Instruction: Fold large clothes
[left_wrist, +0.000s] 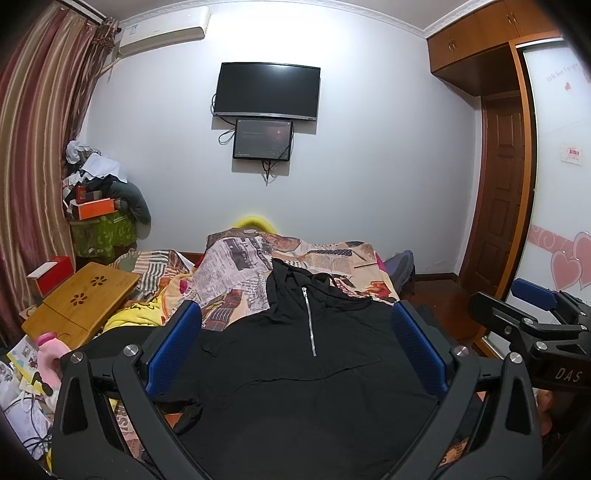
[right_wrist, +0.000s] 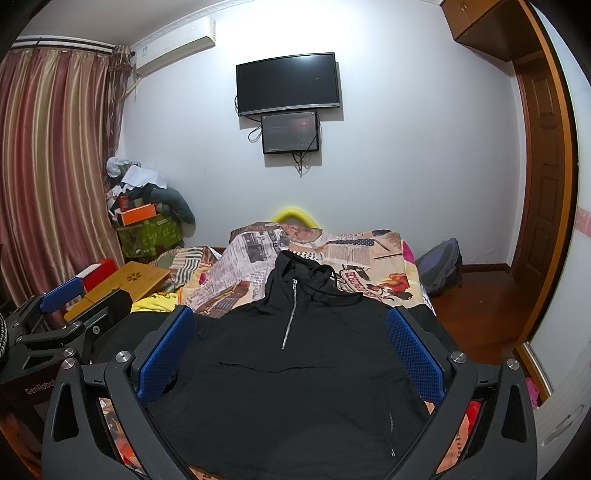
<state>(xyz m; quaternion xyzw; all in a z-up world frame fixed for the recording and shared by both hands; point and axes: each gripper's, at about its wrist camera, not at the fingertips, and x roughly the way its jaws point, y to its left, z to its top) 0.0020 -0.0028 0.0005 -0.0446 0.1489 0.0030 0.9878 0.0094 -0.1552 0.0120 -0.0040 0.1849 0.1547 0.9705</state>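
Both wrist cams sit low over the near end of the bed (left_wrist: 332, 258), facing the far wall with the TV (left_wrist: 266, 90). The left view sits further left, catching the right tool (left_wrist: 535, 306) at its right edge. Both share the black hoodie (right_wrist: 295, 369) up close.

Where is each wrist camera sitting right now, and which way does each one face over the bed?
Left wrist: on the left tool, low over the near end of the bed, facing the TV wall across the black hoodie; its own blue pads stand wide apart, and the right tool shows at the right edge.
Right wrist: on the right tool, facing the same way; the left tool shows at the left edge.
Shared: hoodie, hoodie zipper, patterned bedspread, TV, curtains.
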